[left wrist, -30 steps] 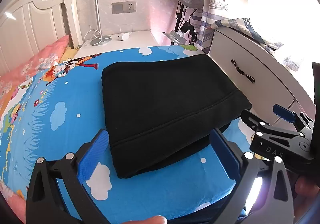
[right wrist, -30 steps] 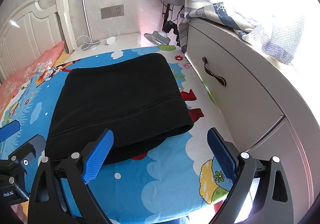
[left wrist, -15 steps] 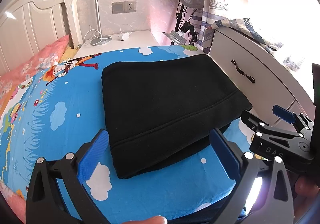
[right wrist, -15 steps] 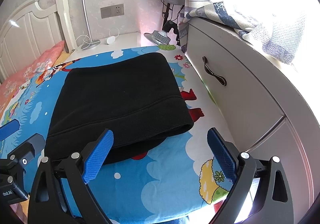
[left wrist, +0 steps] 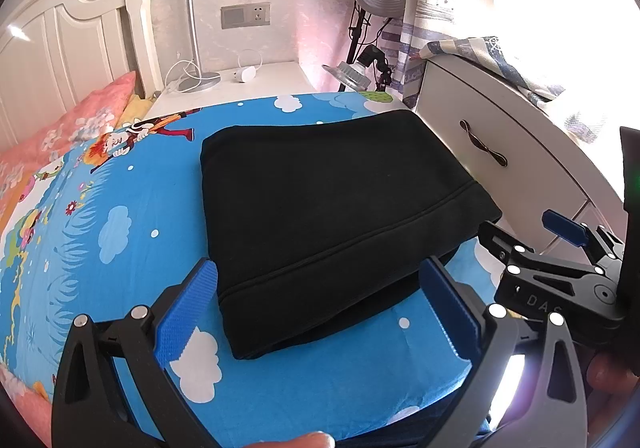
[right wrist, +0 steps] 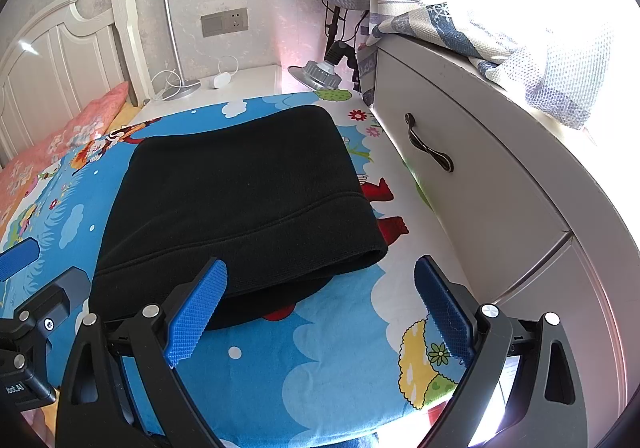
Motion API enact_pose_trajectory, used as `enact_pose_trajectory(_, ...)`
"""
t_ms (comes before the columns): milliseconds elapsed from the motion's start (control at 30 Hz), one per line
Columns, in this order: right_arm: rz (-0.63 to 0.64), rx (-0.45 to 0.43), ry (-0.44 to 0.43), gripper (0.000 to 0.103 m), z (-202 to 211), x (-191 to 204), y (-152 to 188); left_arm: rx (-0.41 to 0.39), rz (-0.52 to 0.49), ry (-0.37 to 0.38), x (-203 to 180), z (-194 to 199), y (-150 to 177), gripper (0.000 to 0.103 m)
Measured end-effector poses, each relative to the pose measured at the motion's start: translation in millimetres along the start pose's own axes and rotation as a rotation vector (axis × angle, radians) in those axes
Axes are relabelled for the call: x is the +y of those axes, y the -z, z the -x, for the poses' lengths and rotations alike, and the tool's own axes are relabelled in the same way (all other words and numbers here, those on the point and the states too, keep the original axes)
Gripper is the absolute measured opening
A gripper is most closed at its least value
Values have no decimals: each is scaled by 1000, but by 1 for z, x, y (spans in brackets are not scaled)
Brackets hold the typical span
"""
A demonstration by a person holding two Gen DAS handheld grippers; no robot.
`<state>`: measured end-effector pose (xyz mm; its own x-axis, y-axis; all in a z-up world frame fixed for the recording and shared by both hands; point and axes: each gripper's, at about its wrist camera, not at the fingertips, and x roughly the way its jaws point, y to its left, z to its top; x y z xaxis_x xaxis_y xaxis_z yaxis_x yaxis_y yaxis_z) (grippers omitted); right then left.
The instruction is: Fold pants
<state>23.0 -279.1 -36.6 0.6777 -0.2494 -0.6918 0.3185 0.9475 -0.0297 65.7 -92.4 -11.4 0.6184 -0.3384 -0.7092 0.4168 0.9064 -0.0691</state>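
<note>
The black pants (left wrist: 328,215) lie folded into a thick rectangle on the blue cartoon bedsheet (left wrist: 132,207), also in the right wrist view (right wrist: 240,203). My left gripper (left wrist: 318,304) is open and empty, held above the near edge of the pants. My right gripper (right wrist: 320,308) is open and empty, just off the pants' near right corner. Each gripper shows at the edge of the other's view: the right one (left wrist: 560,276), the left one (right wrist: 28,312).
A white dresser (right wrist: 480,183) with a dark handle stands close along the bed's right side, with a patterned cloth (right wrist: 520,47) on top. A white nightstand (left wrist: 240,79) with a lamp, a headboard (left wrist: 60,59) and a pink pillow (left wrist: 60,127) lie beyond.
</note>
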Motion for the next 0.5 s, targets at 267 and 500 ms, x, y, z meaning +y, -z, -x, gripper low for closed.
enact_pose_trajectory(267,1,-1,-1,92,-1,-1,0,1,3,-2,-1,-1,-1,101)
enact_pose_trajectory(500,-11,1,-18,92,-2,1,1,-31,28,56,-4,-6,-7,101)
